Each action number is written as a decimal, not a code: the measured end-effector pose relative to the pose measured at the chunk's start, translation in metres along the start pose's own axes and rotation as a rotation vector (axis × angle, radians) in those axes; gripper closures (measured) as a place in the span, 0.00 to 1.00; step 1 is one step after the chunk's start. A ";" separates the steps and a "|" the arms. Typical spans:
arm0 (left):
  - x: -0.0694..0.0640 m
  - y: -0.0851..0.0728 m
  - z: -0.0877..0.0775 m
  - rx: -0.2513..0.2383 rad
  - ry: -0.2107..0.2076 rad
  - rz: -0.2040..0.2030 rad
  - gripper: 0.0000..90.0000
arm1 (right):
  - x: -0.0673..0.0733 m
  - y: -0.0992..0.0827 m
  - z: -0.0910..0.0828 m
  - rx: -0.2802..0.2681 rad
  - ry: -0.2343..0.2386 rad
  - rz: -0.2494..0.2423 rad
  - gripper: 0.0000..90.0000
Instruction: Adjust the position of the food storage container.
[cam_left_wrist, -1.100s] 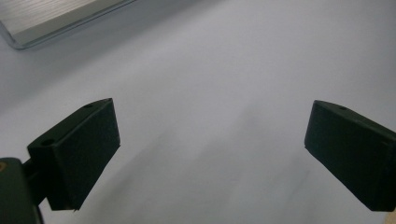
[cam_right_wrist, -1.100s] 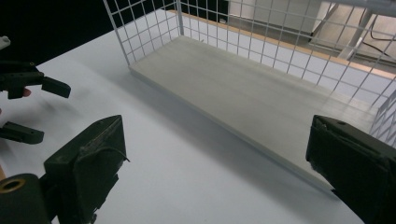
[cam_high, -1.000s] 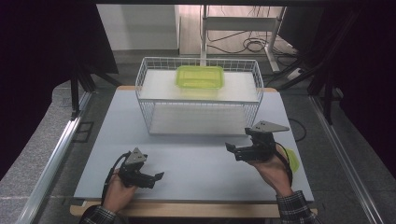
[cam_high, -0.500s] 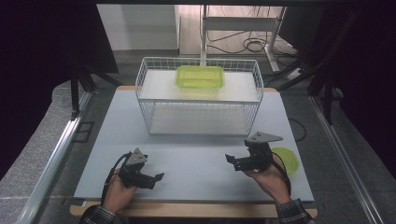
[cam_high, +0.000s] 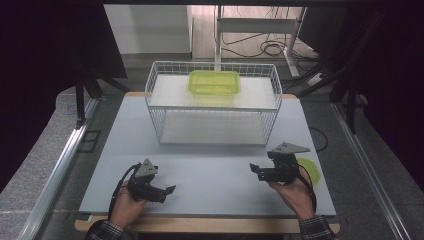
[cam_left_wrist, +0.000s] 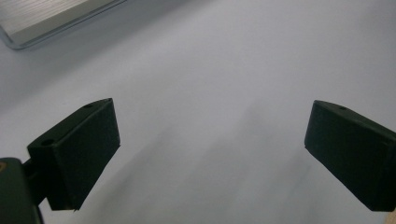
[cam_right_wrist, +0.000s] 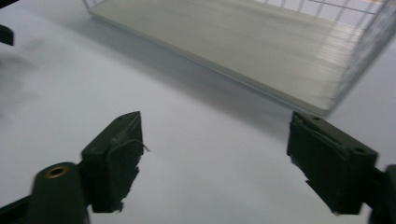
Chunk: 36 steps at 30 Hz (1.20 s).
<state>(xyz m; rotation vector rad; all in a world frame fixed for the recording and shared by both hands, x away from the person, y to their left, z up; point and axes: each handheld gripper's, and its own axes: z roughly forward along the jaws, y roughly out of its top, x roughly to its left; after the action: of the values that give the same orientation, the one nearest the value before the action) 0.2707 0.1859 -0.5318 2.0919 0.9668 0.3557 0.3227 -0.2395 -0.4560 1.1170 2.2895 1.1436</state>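
A lime-green plastic container (cam_high: 214, 82) sits toward the back of a white wire basket (cam_high: 155, 117) at the far middle of the table. A flat lime-green lid (cam_high: 312, 169) lies on the table just right of my right hand. My right gripper (cam_high: 254, 170) (cam_right_wrist: 215, 163) hovers low over the table at the front right and points left. Its jaws have just been closing a little, still stand apart, and have nothing between them. My left gripper (cam_high: 170, 190) (cam_left_wrist: 210, 154) rests at the front left, open and empty over bare tabletop.
The pale grey tabletop (cam_high: 215, 165) lies between the two grippers and the basket's front wall (cam_right_wrist: 261, 88). A metal rail (cam_high: 60, 165) runs along the table's left side. Cables (cam_high: 270, 49) and a stand sit on the floor behind the table.
My right gripper has sunk toward the table and come nearer the front edge, uncovering more of the green lid. The left gripper has stayed put.
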 end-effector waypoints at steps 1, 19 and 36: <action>0.000 0.000 0.000 0.000 0.000 0.000 0.04 | -0.005 -0.001 -0.004 0.000 -0.022 0.007 0.29; -0.001 0.000 0.000 0.006 0.004 0.014 0.04 | -0.053 -0.014 -0.037 0.002 -0.176 0.112 0.72; -0.001 0.000 0.000 0.007 0.007 0.019 0.04 | -0.095 -0.045 -0.077 0.046 -0.397 0.170 0.99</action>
<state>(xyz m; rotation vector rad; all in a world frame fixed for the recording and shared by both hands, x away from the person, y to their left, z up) 0.2705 0.1851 -0.5316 2.1084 0.9546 0.3700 0.3143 -0.3690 -0.4477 1.4335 1.9523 0.8349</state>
